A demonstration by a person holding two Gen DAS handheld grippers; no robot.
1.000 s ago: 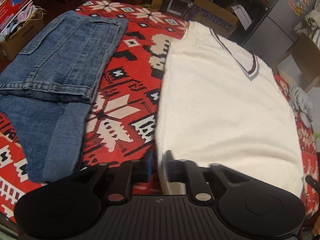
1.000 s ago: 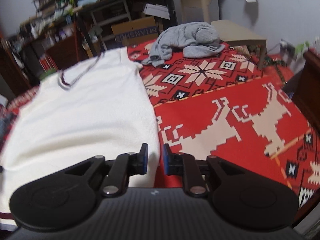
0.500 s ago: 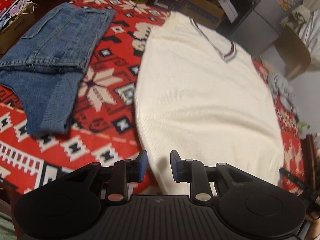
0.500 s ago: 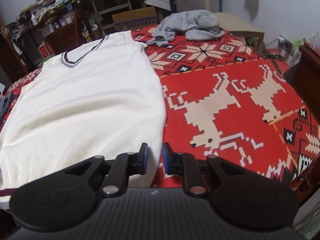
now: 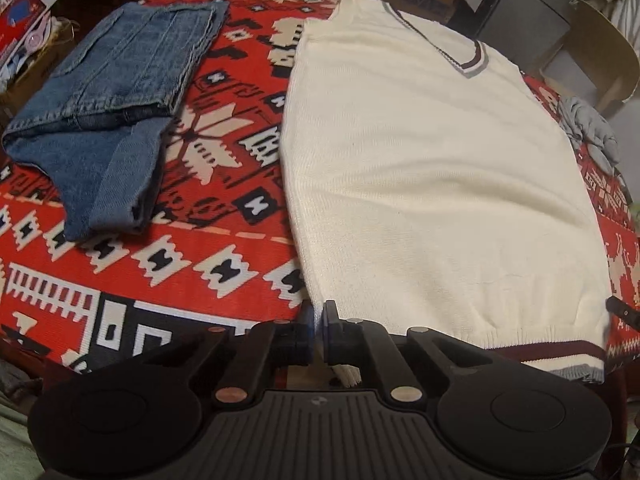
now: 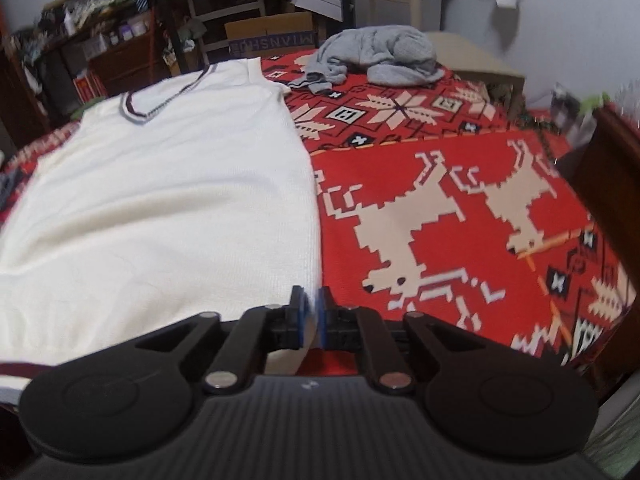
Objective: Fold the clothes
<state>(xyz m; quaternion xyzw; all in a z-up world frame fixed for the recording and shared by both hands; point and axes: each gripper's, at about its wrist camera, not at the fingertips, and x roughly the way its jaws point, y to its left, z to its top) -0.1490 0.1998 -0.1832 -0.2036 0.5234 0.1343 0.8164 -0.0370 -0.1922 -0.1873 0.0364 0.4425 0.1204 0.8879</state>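
Left wrist: red blanket (image 5: 180, 280), cluttered shelves (image 6: 224, 4); left hand-held gripper (image 5: 316, 320) closing on sweater (image 5: 440, 180), right (image 6: 312, 320) pinching it.

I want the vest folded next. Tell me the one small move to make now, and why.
Probably lift both lower corners together and carry the hem toward the neckline. The cream knitted V-neck vest lies flat on the red patterned blanket. The left tongs are closing at its left bottom edge, with knit seemingly between them; the right tongs sit narrow at its right bottom edge.
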